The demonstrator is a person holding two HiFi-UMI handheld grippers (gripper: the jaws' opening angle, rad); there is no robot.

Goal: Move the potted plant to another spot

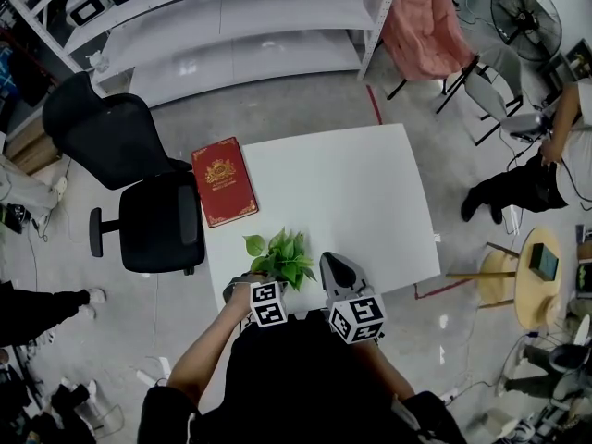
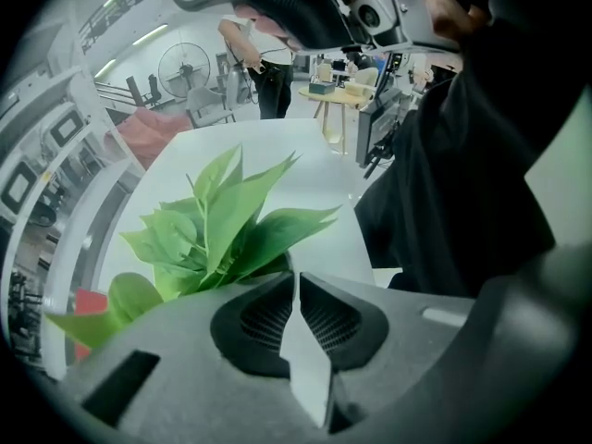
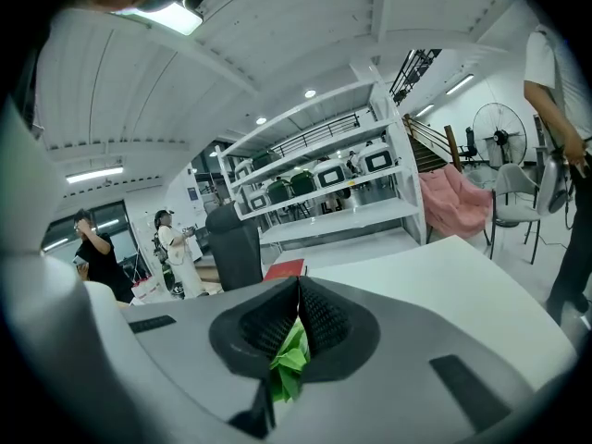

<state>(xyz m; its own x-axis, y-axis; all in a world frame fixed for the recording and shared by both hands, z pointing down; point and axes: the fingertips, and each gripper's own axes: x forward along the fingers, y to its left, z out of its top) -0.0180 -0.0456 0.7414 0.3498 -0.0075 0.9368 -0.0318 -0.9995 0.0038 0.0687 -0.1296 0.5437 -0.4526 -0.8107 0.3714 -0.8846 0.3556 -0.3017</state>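
My left gripper (image 2: 296,280) and right gripper (image 3: 298,283) flank the small green leafy potted plant (image 1: 282,255), jaws pressed together on nothing. It stands at the near edge of the square white table (image 1: 351,183), so I judge the move not yet begun.

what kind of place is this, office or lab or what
Probably a lab or workshop space, not a home: long white shelving racks, a black office chair beside a white table, a standing fan, and a bare concrete floor.

A white bench (image 1: 370,192) carries a red book (image 1: 223,181) lying flat at its left edge and a plant (image 1: 282,255) at its near edge, well apart.
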